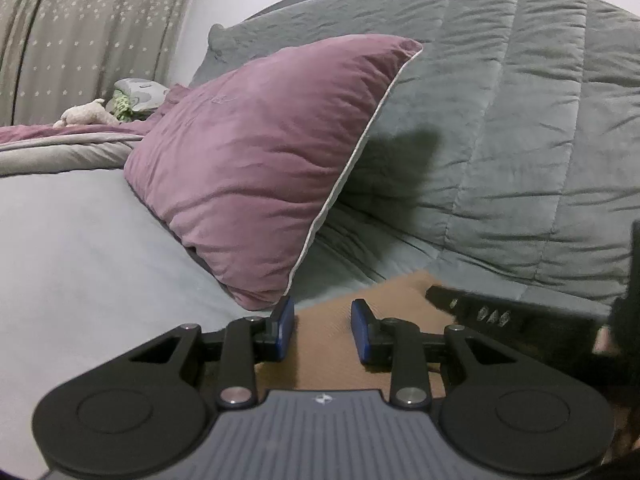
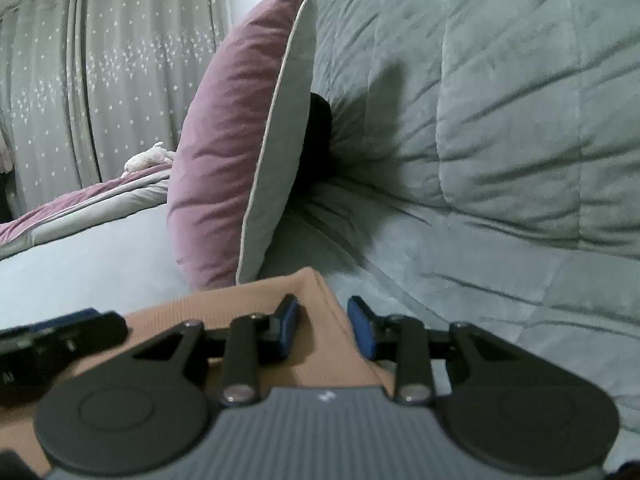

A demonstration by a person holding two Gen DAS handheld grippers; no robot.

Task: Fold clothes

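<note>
Fingers of the left gripper (image 1: 323,330) and right gripper (image 2: 323,328) are spread, nothing pinched. Tan garment (image 2: 256,300) is seen low-centre in both frames, flat on the bed sheet (image 1: 80,240), below the purple pillow (image 1: 260,160). Straight edges and a square corner are shown; folded or merely spread cannot be told.

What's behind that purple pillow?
The purple pillow leans against a grey quilt piled up behind it. Where they meet there is a dark gap; anything inside it is hidden in shadow.
</note>
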